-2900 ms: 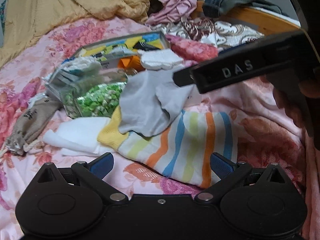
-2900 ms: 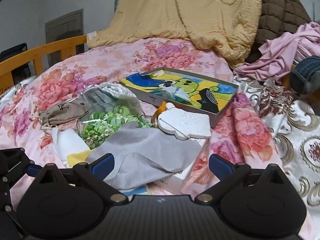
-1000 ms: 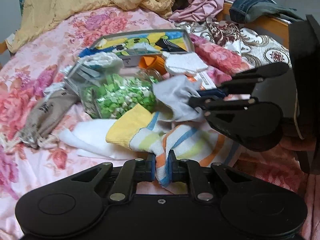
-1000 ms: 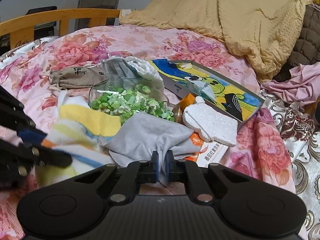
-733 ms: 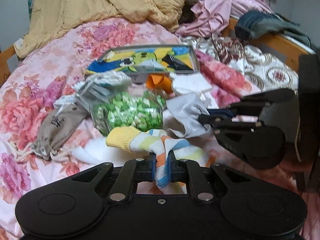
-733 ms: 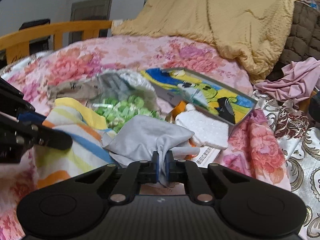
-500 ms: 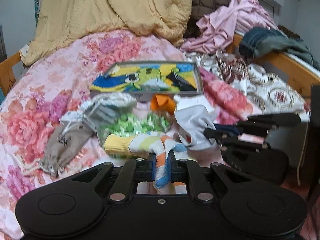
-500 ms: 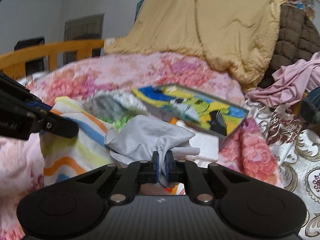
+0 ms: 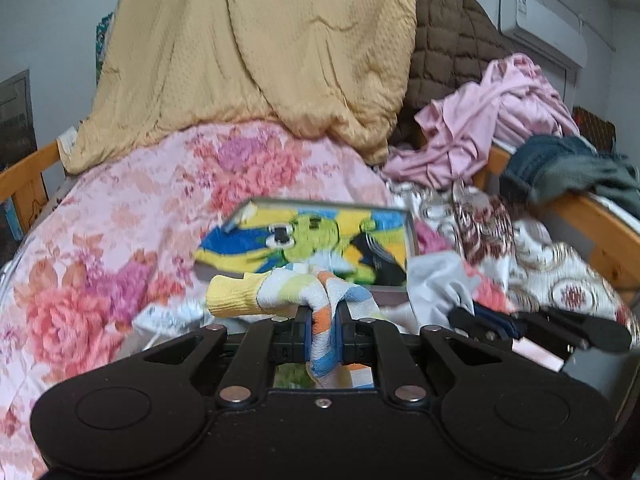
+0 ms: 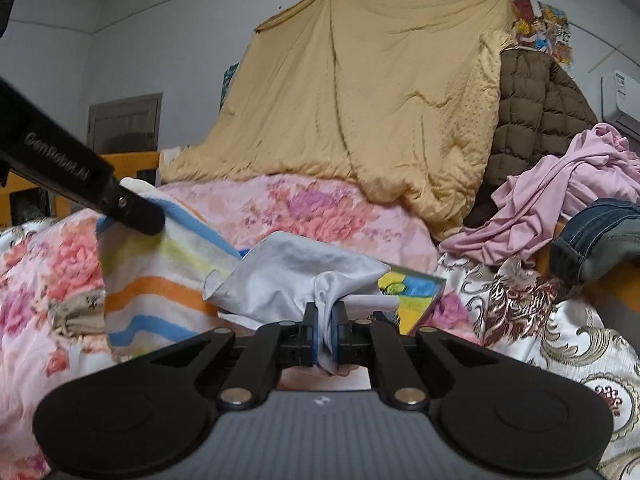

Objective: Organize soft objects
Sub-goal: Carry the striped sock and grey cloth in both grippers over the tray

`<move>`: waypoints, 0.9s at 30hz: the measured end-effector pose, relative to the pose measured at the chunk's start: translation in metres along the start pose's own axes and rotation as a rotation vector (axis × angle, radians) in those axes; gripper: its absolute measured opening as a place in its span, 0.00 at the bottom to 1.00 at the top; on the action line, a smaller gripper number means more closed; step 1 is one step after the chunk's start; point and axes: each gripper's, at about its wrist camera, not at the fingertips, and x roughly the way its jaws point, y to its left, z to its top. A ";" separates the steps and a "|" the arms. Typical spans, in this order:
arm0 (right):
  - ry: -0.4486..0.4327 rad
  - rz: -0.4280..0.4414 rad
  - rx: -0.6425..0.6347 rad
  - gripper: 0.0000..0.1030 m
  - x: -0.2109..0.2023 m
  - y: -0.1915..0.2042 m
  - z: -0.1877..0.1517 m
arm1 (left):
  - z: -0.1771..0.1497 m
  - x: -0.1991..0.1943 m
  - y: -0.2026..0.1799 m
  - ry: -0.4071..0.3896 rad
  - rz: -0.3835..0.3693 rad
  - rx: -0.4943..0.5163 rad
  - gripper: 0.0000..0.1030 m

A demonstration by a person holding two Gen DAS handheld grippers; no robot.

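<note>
My left gripper (image 9: pixel 322 322) is shut on a striped cloth (image 9: pixel 280 290) with a yellow end, bunched between the pads and lifted off the bed. In the right wrist view that same striped cloth (image 10: pixel 160 280) hangs from the left gripper's fingers (image 10: pixel 128 210) at upper left. My right gripper (image 10: pixel 325 330) is shut on a pale grey cloth (image 10: pixel 292 276), also raised. The grey cloth (image 9: pixel 440 284) and the right gripper's fingers (image 9: pixel 560 326) show at the right of the left wrist view.
A flat box with a yellow-green cartoon lid (image 9: pixel 308 240) lies on the pink floral bedspread (image 9: pixel 120 220). A tan quilt (image 9: pixel 260 60), brown padded jacket (image 9: pixel 452 52), pink clothes (image 9: pixel 492 120) and jeans (image 9: pixel 560 168) are piled behind. Wooden bed rails (image 9: pixel 580 216) border the bed.
Both grippers rose with their cloths: the striped and grey cloths left the bed. The views tilted up, so the jar of green pieces and the small pouch dropped out of sight.
</note>
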 end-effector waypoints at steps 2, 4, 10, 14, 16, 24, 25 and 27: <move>-0.010 -0.008 0.017 0.07 0.003 -0.005 0.003 | 0.008 0.004 0.001 -0.017 0.002 -0.009 0.11; -0.015 -0.018 0.038 0.07 0.007 -0.011 0.006 | 0.016 0.009 0.001 -0.035 0.009 -0.021 0.11; -0.028 -0.057 0.079 0.07 0.029 -0.033 0.020 | 0.034 0.036 0.002 -0.063 0.054 -0.039 0.11; -0.029 -0.079 0.116 0.07 0.059 -0.046 0.026 | 0.044 0.063 0.001 -0.072 0.067 -0.050 0.11; -0.025 -0.086 0.129 0.07 0.075 -0.052 0.028 | 0.049 0.077 0.001 -0.077 0.069 -0.054 0.11; 0.003 -0.112 0.171 0.07 0.131 -0.071 0.025 | 0.068 0.140 -0.004 -0.105 0.074 -0.067 0.11; 0.009 -0.115 0.179 0.07 0.136 -0.073 0.025 | 0.069 0.147 -0.005 -0.107 0.076 -0.073 0.11; 0.024 -0.116 0.196 0.07 0.147 -0.078 0.023 | 0.072 0.163 -0.007 -0.108 0.074 -0.088 0.11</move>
